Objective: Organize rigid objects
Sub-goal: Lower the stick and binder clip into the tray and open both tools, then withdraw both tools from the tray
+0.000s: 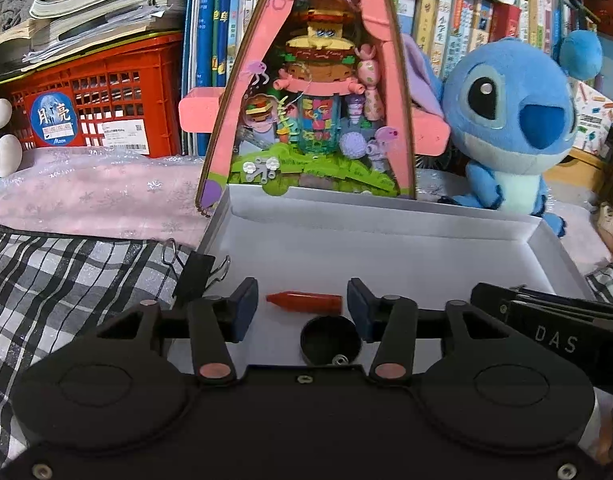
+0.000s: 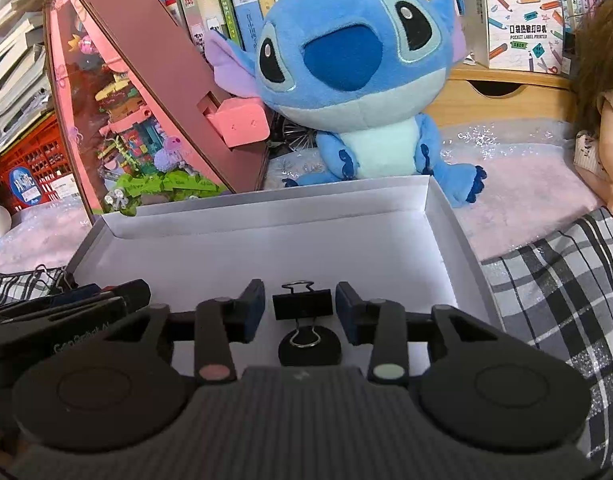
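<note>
A red crayon (image 1: 306, 303) lies on the floor of the shallow white box (image 1: 386, 224), between the pads of my left gripper (image 1: 302, 308). A gap shows at each end of the crayon, so that gripper is open. In the right wrist view a black binder clip (image 2: 302, 305) lies in the same white box (image 2: 266, 208), between the pads of my right gripper (image 2: 300, 308). Those pads stand just clear of the clip's sides, so the right gripper is open too. Another black binder clip (image 1: 196, 276) rests on the checked cloth by the box's left edge.
Behind the box stand a blue plush toy (image 1: 510, 120) and a pink triangular diorama (image 1: 318, 112). A red crate (image 1: 94, 96) under stacked books is at the back left, and a doll (image 2: 602, 112) at the right. Checked cloth (image 2: 566, 292) flanks the box.
</note>
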The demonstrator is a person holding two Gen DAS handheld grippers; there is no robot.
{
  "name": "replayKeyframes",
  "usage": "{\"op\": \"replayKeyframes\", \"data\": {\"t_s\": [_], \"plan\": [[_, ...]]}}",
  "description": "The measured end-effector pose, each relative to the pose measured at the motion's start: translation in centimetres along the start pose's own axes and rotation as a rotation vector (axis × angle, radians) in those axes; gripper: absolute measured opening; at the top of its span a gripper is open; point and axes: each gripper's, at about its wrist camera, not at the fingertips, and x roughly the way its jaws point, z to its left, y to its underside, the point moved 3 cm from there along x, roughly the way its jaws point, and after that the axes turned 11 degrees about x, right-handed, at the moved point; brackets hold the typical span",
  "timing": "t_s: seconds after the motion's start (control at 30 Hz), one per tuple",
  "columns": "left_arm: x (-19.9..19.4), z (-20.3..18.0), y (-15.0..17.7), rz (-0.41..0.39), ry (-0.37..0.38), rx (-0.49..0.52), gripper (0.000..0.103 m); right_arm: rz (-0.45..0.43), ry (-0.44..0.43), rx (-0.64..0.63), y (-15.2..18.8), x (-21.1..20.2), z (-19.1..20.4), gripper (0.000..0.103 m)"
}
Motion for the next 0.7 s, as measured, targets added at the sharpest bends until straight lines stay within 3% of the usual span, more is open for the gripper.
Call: {"op": "replayKeyframes", "data": {"t_s": [0.27, 0.7], "plan": [[-3.8, -0.3, 0.2, -0.029, 0.019, 0.026, 0.055, -0.042, -0.021, -0.047, -0.2, -2.9, -0.1, 0.061], [-11.3, -1.0, 4.4, -0.056, 0.071, 0.096, 0.067, -0.108, -0.109, -0.139, 2.9, -10.2, -1.9, 0.083]]}}
